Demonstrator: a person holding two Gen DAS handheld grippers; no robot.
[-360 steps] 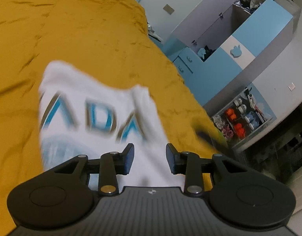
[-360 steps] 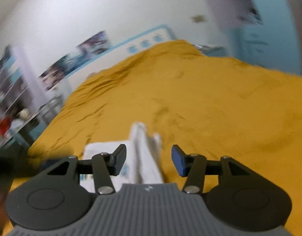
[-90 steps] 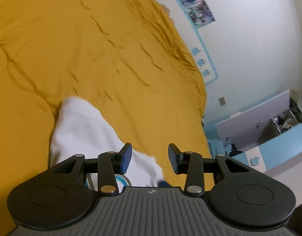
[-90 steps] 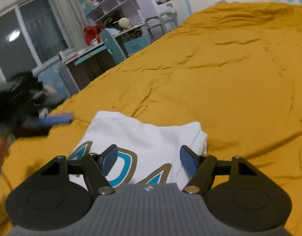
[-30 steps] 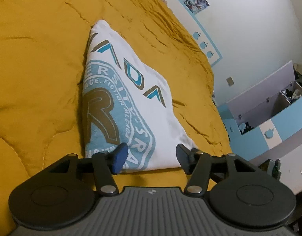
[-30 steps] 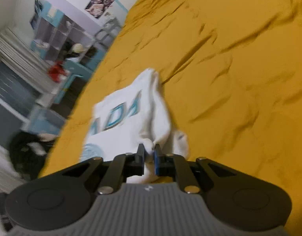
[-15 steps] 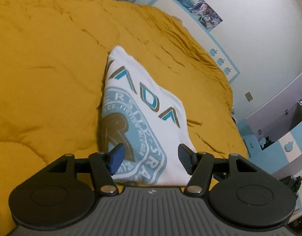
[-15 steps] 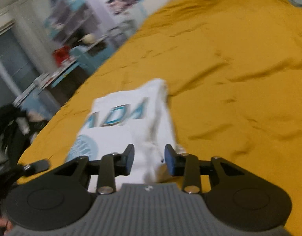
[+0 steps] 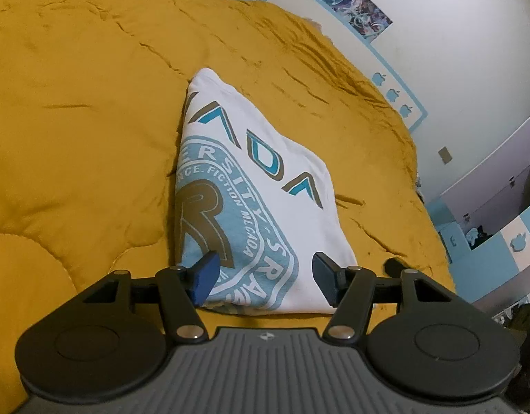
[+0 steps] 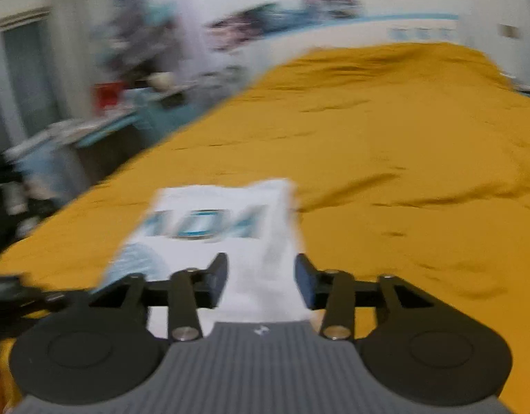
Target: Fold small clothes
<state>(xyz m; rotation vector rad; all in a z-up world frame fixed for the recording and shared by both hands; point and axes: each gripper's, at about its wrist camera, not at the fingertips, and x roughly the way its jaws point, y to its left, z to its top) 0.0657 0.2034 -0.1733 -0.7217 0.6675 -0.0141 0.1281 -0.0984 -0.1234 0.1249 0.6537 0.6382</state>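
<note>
Left wrist view sharp: print on white shirt [image 9: 265, 186] readable, creases in yellow blanket [image 9: 92, 103] clear. Light soft, even, indoor; source not visible. Faint shadow beside shirt's left edge. White wall [image 9: 465, 34] above blanket bright, no glare. Strong fisheye bend, dark corners. Right wrist view smeared by motion blur: shirt [image 10: 223, 227] letters unreadable, shelves [image 10: 134, 79] left of blanket [image 10: 403, 138] blurred.

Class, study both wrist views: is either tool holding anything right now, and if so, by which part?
Nothing is held. The left tool and right tool are both open, with the folded white T-shirt lying free on the yellow bedspread.
</note>
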